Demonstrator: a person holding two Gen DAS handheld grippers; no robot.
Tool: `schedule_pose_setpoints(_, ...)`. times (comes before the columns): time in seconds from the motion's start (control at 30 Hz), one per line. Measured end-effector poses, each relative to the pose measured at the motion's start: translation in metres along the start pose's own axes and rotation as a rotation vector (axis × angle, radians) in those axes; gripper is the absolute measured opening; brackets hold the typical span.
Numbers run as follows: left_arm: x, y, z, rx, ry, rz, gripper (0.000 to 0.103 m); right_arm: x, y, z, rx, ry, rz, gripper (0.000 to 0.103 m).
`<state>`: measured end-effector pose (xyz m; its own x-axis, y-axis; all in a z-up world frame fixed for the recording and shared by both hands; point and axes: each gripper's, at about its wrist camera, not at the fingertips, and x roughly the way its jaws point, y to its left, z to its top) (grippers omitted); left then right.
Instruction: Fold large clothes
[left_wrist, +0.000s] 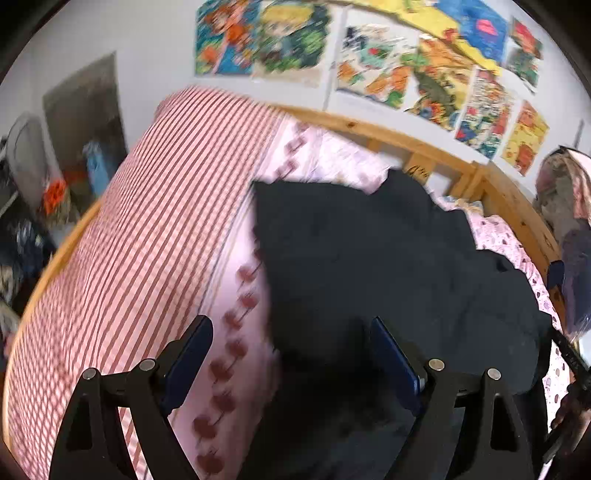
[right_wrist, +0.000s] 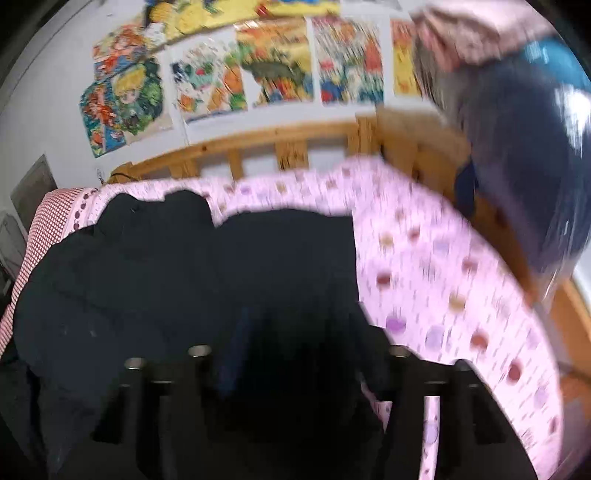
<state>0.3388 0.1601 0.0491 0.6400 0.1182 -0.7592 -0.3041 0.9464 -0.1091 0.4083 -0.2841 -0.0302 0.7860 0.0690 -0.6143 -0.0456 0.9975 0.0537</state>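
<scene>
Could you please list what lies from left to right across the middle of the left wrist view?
Red striped blanket → pink patterned sheet → black garment → wooden bed rail.

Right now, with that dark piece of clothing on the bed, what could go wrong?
The left gripper is open, its fingers astride the edge of the dark garment; closing could pinch the pink sheet too. The garment lies crumpled, so folds may come out uneven. Both views are blurred; I cannot tell whether the right gripper has a grip.
</scene>
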Motion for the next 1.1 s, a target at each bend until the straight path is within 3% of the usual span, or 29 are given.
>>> schedule_pose_setpoints(0.1, 0.005, -0.032, 0.012, 0.064, -0.023, -0.025, 0.086, -0.008, 0.025, 0.018, -0.064, -0.043, 0.014, 0.052)
schedule_pose_setpoints(0.2, 0.022, -0.06, 0.015, 0.101, 0.006, -0.053, 0.086, 0.003, 0.046, 0.02, -0.101, -0.01, 0.129, 0.052)
schedule_pose_setpoints(0.27, 0.036, -0.074, 0.01, 0.136, 0.037, -0.06, 0.086, 0.015, 0.054, 0.012, -0.117, 0.04, 0.186, 0.052)
schedule_pose_setpoints(0.4, 0.06, -0.087, -0.015, 0.256, 0.097, 0.024, 0.087, 0.037, 0.062, -0.026, -0.17, 0.123, 0.219, 0.052)
schedule_pose_setpoints(0.5, 0.067, -0.079, -0.031, 0.261, 0.116, 0.003, 0.088, 0.041, 0.064, -0.046, -0.162, 0.165, 0.247, 0.052)
schedule_pose_setpoints(0.77, 0.072, -0.076, -0.056, 0.282, 0.087, 0.026, 0.088, 0.041, 0.065, -0.072, -0.165, 0.159, 0.231, 0.052)
schedule_pose_setpoints(1.1, 0.089, -0.078, -0.06, 0.283, 0.066, 0.039, 0.089, 0.059, 0.057, -0.084, -0.141, 0.13, 0.232, 0.052)
